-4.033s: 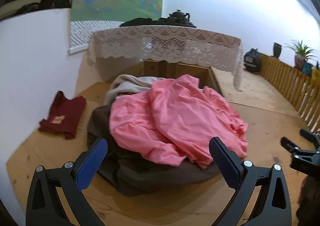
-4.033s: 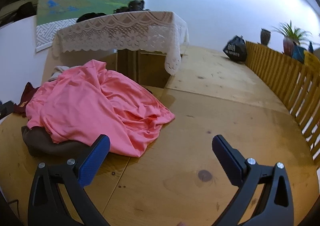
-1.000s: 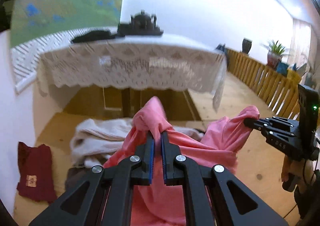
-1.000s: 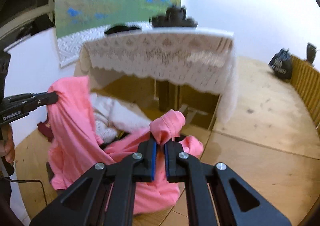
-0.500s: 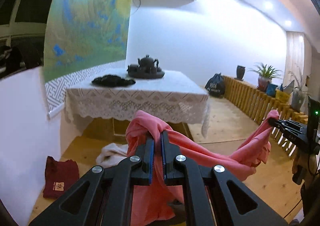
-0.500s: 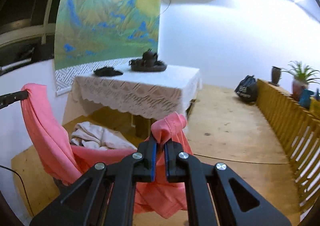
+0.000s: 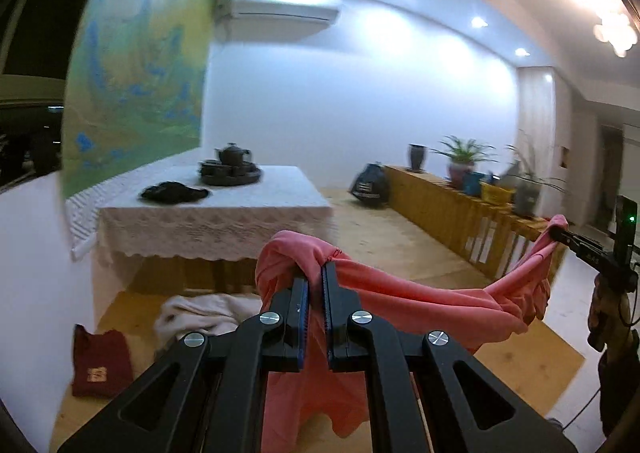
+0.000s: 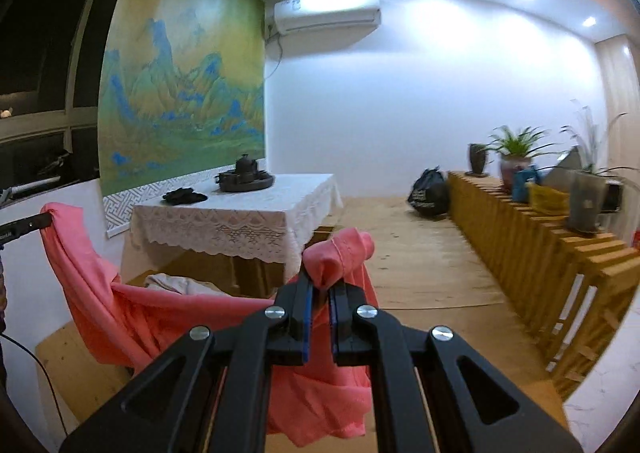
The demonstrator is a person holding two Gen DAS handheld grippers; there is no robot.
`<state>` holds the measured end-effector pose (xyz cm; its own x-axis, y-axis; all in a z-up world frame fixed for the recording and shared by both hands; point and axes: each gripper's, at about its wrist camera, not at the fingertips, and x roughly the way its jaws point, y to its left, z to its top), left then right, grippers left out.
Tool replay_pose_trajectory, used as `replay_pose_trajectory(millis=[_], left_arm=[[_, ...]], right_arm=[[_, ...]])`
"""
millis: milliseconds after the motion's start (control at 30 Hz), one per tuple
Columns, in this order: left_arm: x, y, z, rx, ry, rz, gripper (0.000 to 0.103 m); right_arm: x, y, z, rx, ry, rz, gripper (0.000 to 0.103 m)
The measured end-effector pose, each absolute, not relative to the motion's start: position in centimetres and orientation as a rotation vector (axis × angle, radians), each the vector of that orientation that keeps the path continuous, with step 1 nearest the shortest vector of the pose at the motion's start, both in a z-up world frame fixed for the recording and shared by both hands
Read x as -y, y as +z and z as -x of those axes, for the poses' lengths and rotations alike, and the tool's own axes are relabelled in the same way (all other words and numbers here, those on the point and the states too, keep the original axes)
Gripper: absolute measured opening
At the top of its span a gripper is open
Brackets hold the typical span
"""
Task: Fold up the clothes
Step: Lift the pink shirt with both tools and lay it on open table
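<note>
Left gripper (image 7: 314,273) fingers clamped on a bunched corner of the pink garment (image 7: 420,301). Right gripper (image 8: 319,285) fingers likewise clamped on another corner. Garment hangs stretched between them above the wooden floor (image 8: 420,277); its lower hem is hidden behind the grippers. White clothing (image 7: 196,317) partly occluded.

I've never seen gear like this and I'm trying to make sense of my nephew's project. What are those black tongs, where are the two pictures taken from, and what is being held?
They are hand-held grippers, one per hand, each with its own camera looking along its fingers. The left gripper and right gripper are both shut on one pink garment, stretched between them in the air. Below, on the wooden floor, lie a white garment and a dark red shirt. Behind stands a lace-covered table with a tea set.
</note>
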<state>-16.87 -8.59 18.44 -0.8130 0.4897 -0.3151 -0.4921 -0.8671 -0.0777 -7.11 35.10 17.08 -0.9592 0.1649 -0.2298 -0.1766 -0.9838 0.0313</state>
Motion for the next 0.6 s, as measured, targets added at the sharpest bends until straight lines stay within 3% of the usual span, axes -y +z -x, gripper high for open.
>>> replay_pose_trajectory(millis=[167,267,600], left_arm=[[6.1,15.7,14.7,-0.014,2.456,0.532,0.006],[3.7,11.5,15.8,-0.059,2.427,0.656,0.006],[-3.3,-6.1,22.5,-0.161,2.306,1.180,0.006]], right_arm=[[-36.9,15.2,2.5,-0.064,2.881,0.403,0.006],[-38.8,12.6,2.2,-0.088,2.822,0.481,0.006],[-46.6,-4.3,11.9,-0.242,2.531,1.139,0.011]])
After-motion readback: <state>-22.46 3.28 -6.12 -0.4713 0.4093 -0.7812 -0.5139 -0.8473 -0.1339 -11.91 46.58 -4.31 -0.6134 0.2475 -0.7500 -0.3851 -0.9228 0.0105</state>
